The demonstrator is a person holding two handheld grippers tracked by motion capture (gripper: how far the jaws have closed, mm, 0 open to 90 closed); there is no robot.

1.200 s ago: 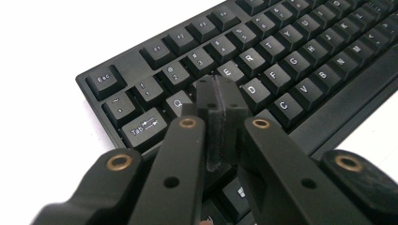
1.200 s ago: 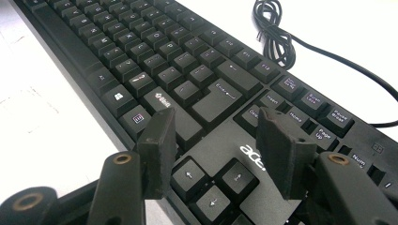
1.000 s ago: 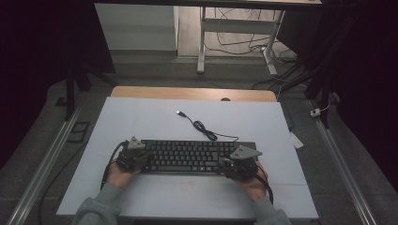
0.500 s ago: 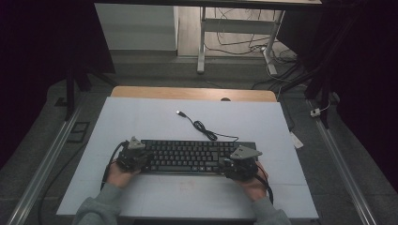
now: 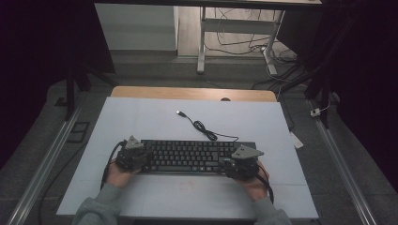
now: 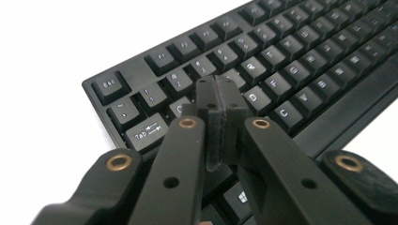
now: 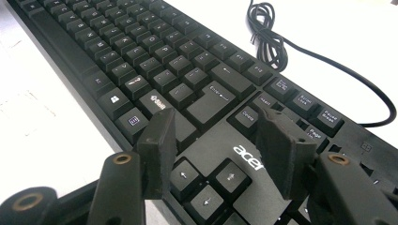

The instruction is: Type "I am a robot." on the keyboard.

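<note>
My left gripper (image 6: pixel 220 101) is pinched shut on nothing, tips poised over the keyboard (image 5: pixel 195 156) near its left-end keys, low in the frame; my right gripper (image 7: pixel 218 140) gapes wide and empty above the arrow keys. I'd press one key squarely, clear of its neighbours, leaving the cable (image 5: pixel 202 126) beyond untouched.

Item: black Acer keyboard (image 5: pixel 190 157), which we see lying flat.
Place: near edge of our table.
Cable: coiled, trailing away behind.

Matt black plastic keyboard (image 7: pixel 197 93), glossy black rubbery cable (image 7: pixel 300 47), smooth white table (image 5: pixel 141 122), pale wooden strip (image 5: pixel 187 93)
</note>
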